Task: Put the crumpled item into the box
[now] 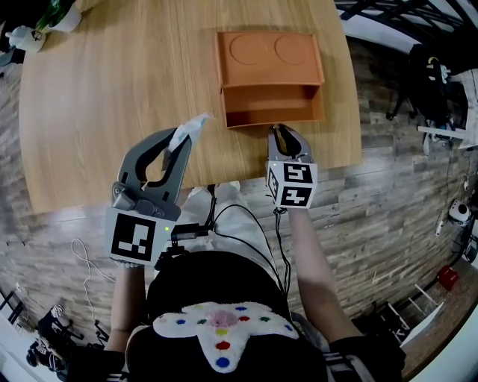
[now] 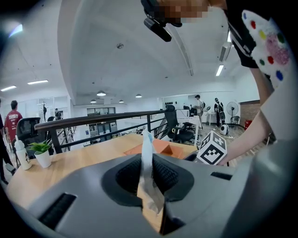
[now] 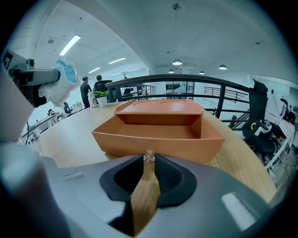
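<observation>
The crumpled item [image 1: 191,127] is a white and pale blue wad. My left gripper [image 1: 181,140] is shut on it and holds it above the wooden table [image 1: 112,89], left of the box. In the left gripper view the crumpled item [image 2: 147,162] stands pinched between the jaws. The orange box [image 1: 270,74] lies open, with its lid folded back on the far side. My right gripper [image 1: 283,132] is shut with nothing in it, just short of the box's near wall. In the right gripper view the box [image 3: 158,135] fills the middle and the crumpled item [image 3: 60,81] hangs at upper left.
A potted plant [image 1: 58,13] and a small white bottle [image 1: 26,37] stand at the table's far left corner. The table's near edge runs just below both grippers. A railing [image 3: 186,81], office chairs and people are beyond the table.
</observation>
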### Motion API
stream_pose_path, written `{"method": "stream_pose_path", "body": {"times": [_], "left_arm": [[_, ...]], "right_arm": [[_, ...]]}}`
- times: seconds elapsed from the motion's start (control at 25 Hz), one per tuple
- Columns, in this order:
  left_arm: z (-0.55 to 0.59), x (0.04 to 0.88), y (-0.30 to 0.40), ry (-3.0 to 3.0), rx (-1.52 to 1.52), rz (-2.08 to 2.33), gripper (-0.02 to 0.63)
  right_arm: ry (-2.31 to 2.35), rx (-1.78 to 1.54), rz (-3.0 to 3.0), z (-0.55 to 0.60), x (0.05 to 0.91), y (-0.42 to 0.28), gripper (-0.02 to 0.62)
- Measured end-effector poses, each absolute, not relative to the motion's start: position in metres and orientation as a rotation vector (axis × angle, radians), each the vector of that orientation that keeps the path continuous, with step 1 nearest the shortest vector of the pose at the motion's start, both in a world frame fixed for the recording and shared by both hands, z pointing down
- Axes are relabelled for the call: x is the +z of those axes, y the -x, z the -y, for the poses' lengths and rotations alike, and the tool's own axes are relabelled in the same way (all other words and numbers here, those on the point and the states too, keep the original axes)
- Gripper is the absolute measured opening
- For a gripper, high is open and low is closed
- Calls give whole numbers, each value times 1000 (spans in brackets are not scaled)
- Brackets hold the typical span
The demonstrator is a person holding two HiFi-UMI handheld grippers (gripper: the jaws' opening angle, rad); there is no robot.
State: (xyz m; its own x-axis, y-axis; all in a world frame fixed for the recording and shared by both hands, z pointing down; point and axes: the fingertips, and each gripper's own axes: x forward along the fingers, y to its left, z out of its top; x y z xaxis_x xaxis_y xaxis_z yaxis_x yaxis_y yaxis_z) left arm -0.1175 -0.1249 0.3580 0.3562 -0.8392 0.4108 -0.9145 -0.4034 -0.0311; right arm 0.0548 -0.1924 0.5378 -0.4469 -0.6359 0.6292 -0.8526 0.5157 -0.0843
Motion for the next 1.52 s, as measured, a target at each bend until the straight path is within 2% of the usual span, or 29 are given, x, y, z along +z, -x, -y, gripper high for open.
{"method": "stream_pose_path", "body": {"times": [0.56,0.64,0.84,1.04,1.52], "left_arm": [[120,357,111,-2440,551,1559,51],[118,357,113,-2444,547,1557,51],[116,351,118,-2456,536,1552,51],[118,338,119,-2505,519,1545,51],[116,300,109,-2613,472,1540,51]], "right_arm": [[-1243,583,2214,181,543,-60,84],[-1249,588,2215,179,542,-58,106],[-1296,514,2223,175,519,-60,106],[-1414,511,2258,173,481,-67,9],[-1500,328,2387,157,379,-72,9]]}}
